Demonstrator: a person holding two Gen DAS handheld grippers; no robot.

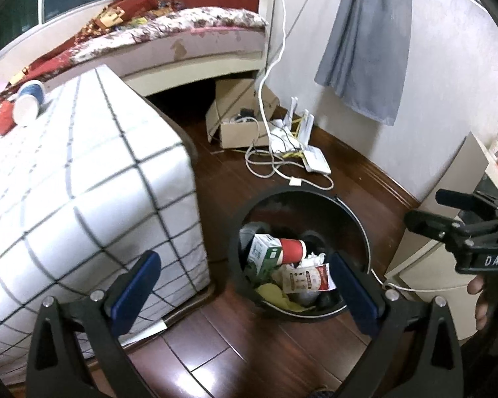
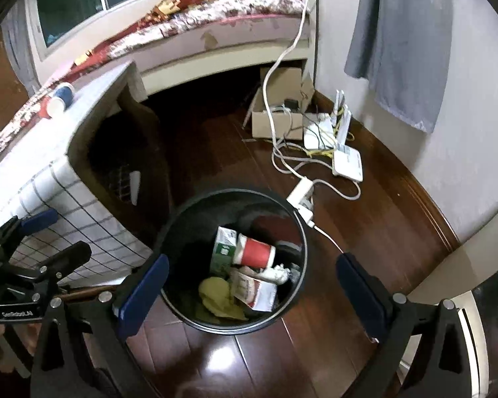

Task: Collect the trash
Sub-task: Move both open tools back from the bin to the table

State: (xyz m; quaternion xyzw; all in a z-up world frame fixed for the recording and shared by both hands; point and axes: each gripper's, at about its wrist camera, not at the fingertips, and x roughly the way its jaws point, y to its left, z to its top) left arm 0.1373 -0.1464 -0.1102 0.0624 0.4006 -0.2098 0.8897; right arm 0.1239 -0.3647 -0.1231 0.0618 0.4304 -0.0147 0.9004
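Left wrist view. Left gripper [image 1: 245,285] with fingers spread wide, empty, poised above the black bin [image 1: 358,229] on the dark wood floor [image 1: 249,348]. Bin already holding a red paper cup [image 1: 290,250], a green-and-white carton [image 1: 262,252], a printed wrapper [image 1: 307,278], crumpled tissue and yellow scraps. Remaining trash apparently on the checked cover [image 1: 83,172] to the left: a blue-and-white paper cup [image 1: 30,99] lying on its side near the far edge, something red just beside it. Right gripper [image 1: 448,219] at the frame's right edge, gripped by a hand [image 1: 484,295]; fingers apart, nothing between them. Likely hazard: cup on its side, free to roll off the far edge if nudged rather than pinched squarely.

Right wrist view. Right gripper [image 2: 252,285] likewise wide open and empty, directly over the bin [image 2: 182,219]; red cup [image 2: 254,252], carton [image 2: 224,248], wrapper [image 2: 255,290] and yellow scraps [image 2: 219,295] visible inside. Left gripper [image 2: 59,235] at lower left, close to the cover's hanging edge [image 2: 66,199]. Blue cup [image 2: 61,98] well apart from both grippers, on top of the cover. White cable with a plug block [image 2: 300,192] touching or just beside the bin rim, trailing across the floor to the routers [image 2: 347,162]. Further hazards: cable snagged by a swinging finger, tipping the bin; thin cup wall crushed by too firm a squeeze; cover dragged along with the cup.
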